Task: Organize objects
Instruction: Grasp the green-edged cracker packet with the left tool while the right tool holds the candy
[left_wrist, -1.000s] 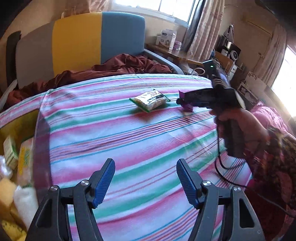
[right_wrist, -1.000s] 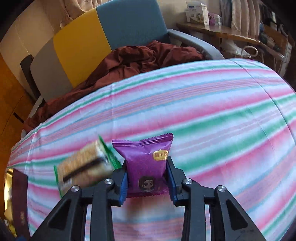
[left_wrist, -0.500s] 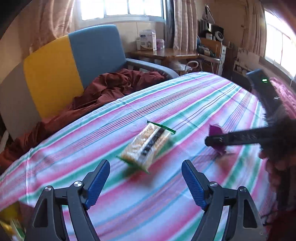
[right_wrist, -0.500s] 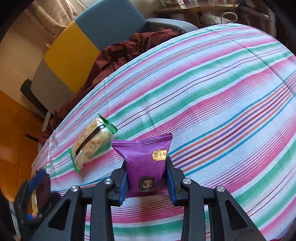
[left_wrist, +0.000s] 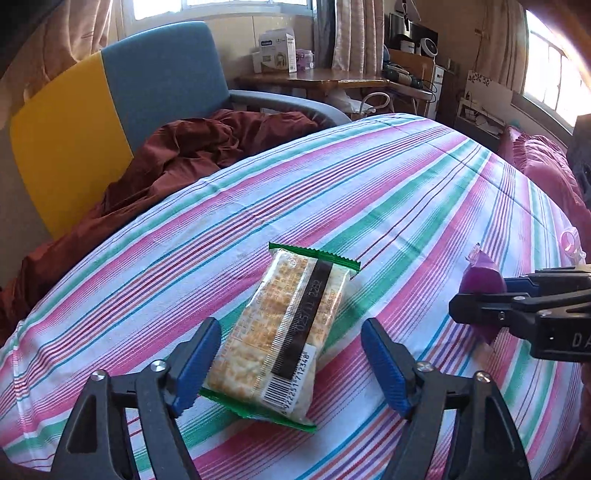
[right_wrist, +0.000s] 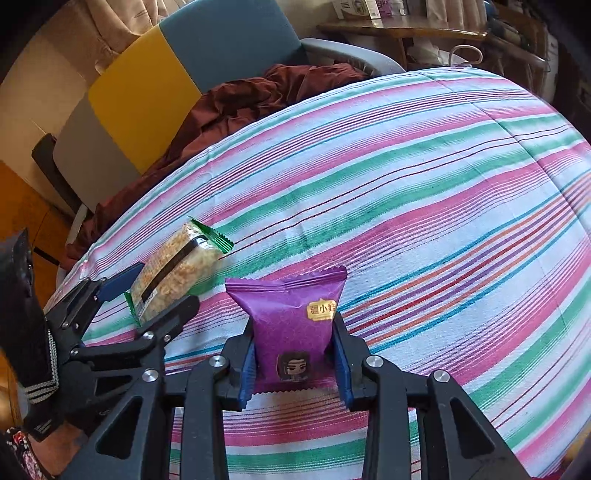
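A clear cracker packet (left_wrist: 288, 332) with green ends lies on the striped bedspread (left_wrist: 369, 192). My left gripper (left_wrist: 290, 354) points down over it, jaws wide and closing, with the packet's near end between them. The left pad sits at the packet's edge and the right pad stands apart from it. In the right wrist view the same packet (right_wrist: 177, 277) shows between the left gripper's (right_wrist: 159, 291) fingers. My right gripper (right_wrist: 293, 347) is shut on a purple snack packet (right_wrist: 291, 314), held upright just above the cover. It appears at the left wrist view's right edge (left_wrist: 484, 277).
An armchair (left_wrist: 147, 81) with a yellow and blue back stands behind the bed, with a dark red cloth (left_wrist: 207, 147) heaped on it. A wooden desk (left_wrist: 332, 74) with boxes is farther back. A pink pillow (left_wrist: 546, 173) lies at the right.
My left gripper swung from the bed's left side over to the cracker packet, which now lies between its jaws. The right gripper kept its hold on the purple packet and drifted slightly.
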